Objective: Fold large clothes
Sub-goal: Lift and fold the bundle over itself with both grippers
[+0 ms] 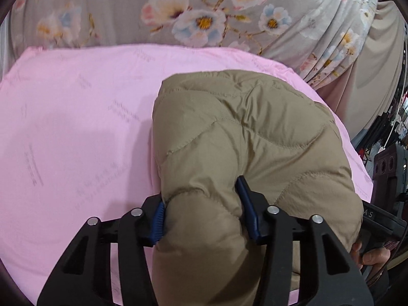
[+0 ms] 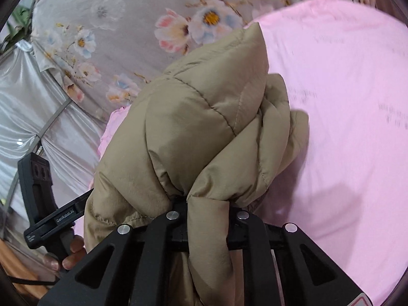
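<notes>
Our left gripper (image 1: 202, 210), black with blue pads (image 1: 246, 210), is squeezed on a fat fold of the tan puffy quilted jacket (image 1: 244, 137). Our right gripper (image 2: 207, 215) is squeezed on another bunch of the same jacket (image 2: 204, 117), and the cloth spills over its fingers so we cannot see the tips.

We hold the jacket up in a lump over the pink sheet (image 1: 76, 117). In the left view the jacket sits on the right part of the sheet, close to its right edge. To the left of the jacket we see a lot of bare pink sheet. In the right view one jacket corner points up toward the far edge of the sheet (image 2: 344, 102), and there is wide pink room on that side too.

Behind the sheet lies a grey cloth with pink and blue flowers (image 1: 199, 23). In the right view shiny silver cloth (image 2: 23, 107) hangs past the sheet's edge. We also see the other gripper's black handle (image 2: 51, 214) there, held by a hand (image 2: 67, 253).
</notes>
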Demonstrator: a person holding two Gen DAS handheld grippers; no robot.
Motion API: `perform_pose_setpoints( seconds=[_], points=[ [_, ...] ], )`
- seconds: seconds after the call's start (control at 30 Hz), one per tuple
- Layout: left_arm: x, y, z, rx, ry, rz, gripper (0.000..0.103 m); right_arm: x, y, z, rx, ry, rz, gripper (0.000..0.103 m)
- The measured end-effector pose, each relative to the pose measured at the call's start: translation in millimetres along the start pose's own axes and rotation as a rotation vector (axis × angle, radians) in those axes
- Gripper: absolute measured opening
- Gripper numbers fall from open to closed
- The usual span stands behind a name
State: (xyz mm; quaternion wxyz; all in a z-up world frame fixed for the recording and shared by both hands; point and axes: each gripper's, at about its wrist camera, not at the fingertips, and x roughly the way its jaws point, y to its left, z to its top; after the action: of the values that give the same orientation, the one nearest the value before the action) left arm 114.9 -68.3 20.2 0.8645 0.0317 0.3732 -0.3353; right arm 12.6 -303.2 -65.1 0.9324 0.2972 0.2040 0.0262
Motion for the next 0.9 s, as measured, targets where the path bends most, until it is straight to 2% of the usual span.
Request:
perform_pose_setpoints(
  seconds=[0.17,0.47,0.67,0.9],
  points=[
    [-8,12,29,0.039,-0.062,0.052,0.041,16,31,24,-0.069,-0.069,-0.017,0.013],
    [-16,70,85,0.059,-0.177,0.168,0.036,79,103,80,-0.215,-0.154,0.029,0.013],
    [15,124,104,0.037,-0.170,0.228,0.036,148,130,101,-0.263,-0.124,0.025,0.013],
    [62,171,104,0.010,-0.126,0.291,0.036,212,130,101,-0.272,-0.068,-0.022,0.013]
  ],
)
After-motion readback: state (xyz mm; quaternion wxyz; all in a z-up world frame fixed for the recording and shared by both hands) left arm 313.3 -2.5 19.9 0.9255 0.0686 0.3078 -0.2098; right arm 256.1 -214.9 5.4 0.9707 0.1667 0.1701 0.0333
